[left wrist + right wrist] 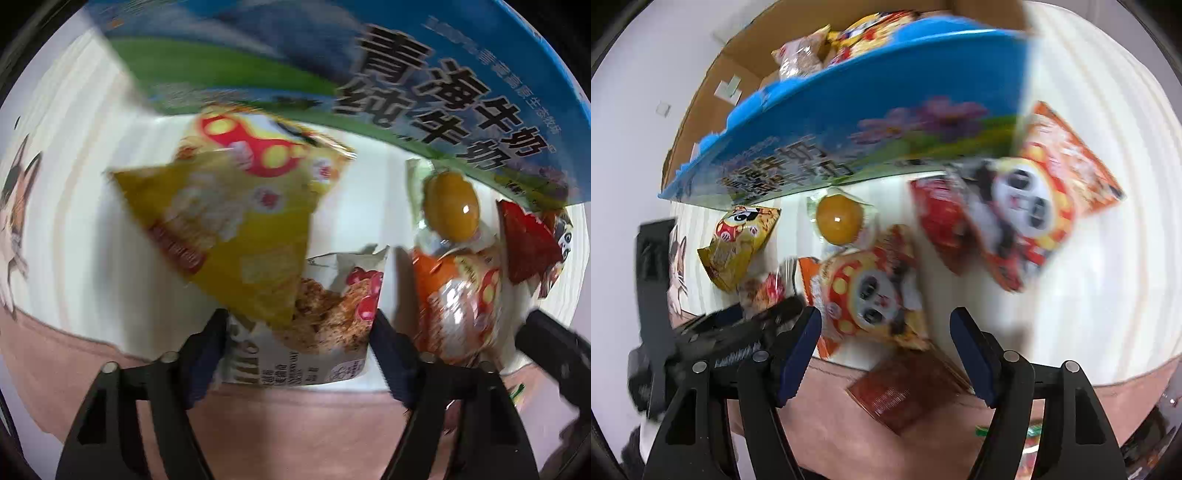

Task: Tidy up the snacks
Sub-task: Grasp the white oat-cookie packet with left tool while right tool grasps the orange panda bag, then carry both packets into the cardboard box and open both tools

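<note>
Fingers of left gripper parted astride white cookie packet, pads clear; yellow snack bag overlaps it. Right gripper parted over orange panda packet; blue milk carton close behind.

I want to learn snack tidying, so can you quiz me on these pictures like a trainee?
1. True or false: the jelly cup lies inside the box.
2. What sits between the left gripper's jaws? A jelly cup, B cookie pack, C red bag.
3. What colour is the bag lying over the cookie pack's corner?

Key: 1 false, it lies outside, on the table; 2 B; 3 yellow.
</note>
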The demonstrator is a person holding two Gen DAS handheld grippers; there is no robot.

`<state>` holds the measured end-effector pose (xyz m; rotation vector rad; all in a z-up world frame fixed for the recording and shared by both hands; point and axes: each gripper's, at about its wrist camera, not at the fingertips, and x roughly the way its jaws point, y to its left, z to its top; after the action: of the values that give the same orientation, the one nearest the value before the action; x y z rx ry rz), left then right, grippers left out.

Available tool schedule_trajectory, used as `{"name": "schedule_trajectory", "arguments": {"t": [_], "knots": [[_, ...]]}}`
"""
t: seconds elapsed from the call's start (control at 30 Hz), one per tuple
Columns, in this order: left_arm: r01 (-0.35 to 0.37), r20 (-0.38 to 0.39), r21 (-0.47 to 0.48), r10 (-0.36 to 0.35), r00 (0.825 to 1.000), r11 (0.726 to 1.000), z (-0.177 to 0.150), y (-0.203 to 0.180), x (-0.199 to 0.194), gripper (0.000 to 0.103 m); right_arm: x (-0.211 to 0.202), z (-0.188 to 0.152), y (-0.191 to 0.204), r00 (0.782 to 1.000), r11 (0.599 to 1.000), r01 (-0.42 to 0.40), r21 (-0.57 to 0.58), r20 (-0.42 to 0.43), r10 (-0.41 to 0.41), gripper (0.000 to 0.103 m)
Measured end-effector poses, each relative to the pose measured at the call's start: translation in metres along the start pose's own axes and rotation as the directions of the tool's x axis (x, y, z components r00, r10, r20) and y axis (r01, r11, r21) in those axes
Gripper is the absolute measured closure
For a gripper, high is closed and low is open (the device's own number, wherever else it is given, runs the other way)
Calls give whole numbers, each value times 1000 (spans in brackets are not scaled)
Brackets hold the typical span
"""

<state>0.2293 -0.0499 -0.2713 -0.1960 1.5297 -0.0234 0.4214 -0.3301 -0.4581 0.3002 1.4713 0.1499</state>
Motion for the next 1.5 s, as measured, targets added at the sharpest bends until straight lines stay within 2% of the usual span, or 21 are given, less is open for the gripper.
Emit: {"name": "schedule_trajectory", "arguments": {"t": [0.13,0.23,0.37,0.53,0.6,0.63,0.67,0.73,0.8,0.9,0.97,1.03,1.13,1.17,1.33,1.5], "knots": [[-43,2,-27,43,999,999,-28,23,-4,33,34,15,27,997,996,55,-63,-41,-58,28],[-19,-25,-63,17,1000,998,-35,36,3,31,57,19,38,991,989,122,-88,-44,-126,28],[-3,-39,-76,0,999,997,-37,45,11,29,63,12,41,994,994,105,-36,-17,-106,38],[-21,-39,-58,18,999,998,-22,44,19,28,60,-22,30,998,997,15,78,-64,-10,39],[-21,-33,-56,20,999,998,-23,36,20,28,58,-29,22,996,988,-36,151,-72,47,35],[-17,-27,-59,15,1000,998,-24,36,19,28,57,-31,22,996,986,-37,162,-73,49,31],[-14,-21,-61,13,1000,998,-22,37,17,29,56,-31,25,997,989,-23,147,-70,33,25],[-18,-10,-56,18,1000,998,-21,49,13,36,52,-31,36,998,995,30,90,-54,-25,23],[-21,-3,-55,20,1000,998,-25,54,9,36,59,-30,54,994,996,89,20,-62,-88,22],[-37,6,-67,38,999,997,-30,57,3,36,78,-31,67,989,996,86,7,-118,-85,22],[-54,11,-72,55,998,996,-33,61,1,36,88,-32,69,990,996,84,22,-120,-81,22],[-60,14,-85,62,998,995,-37,64,2,36,92,-33,72,992,996,92,19,-87,-90,26],[-57,13,-100,59,998,993,-43,68,0,36,93,-38,75,994,996,88,-9,-59,-88,49],[-55,15,-100,57,998,993,-44,69,-2,36,93,-40,77,995,996,85,-13,-50,-85,52],[-36,32,-91,39,999,995,-42,64,-16,36,81,-47,77,1000,1000,12,21,-7,-12,52],[3,66,-66,1,998,998,-42,61,-45,36,45,-51,75,996,996,-79,30,44,77,52]]}}
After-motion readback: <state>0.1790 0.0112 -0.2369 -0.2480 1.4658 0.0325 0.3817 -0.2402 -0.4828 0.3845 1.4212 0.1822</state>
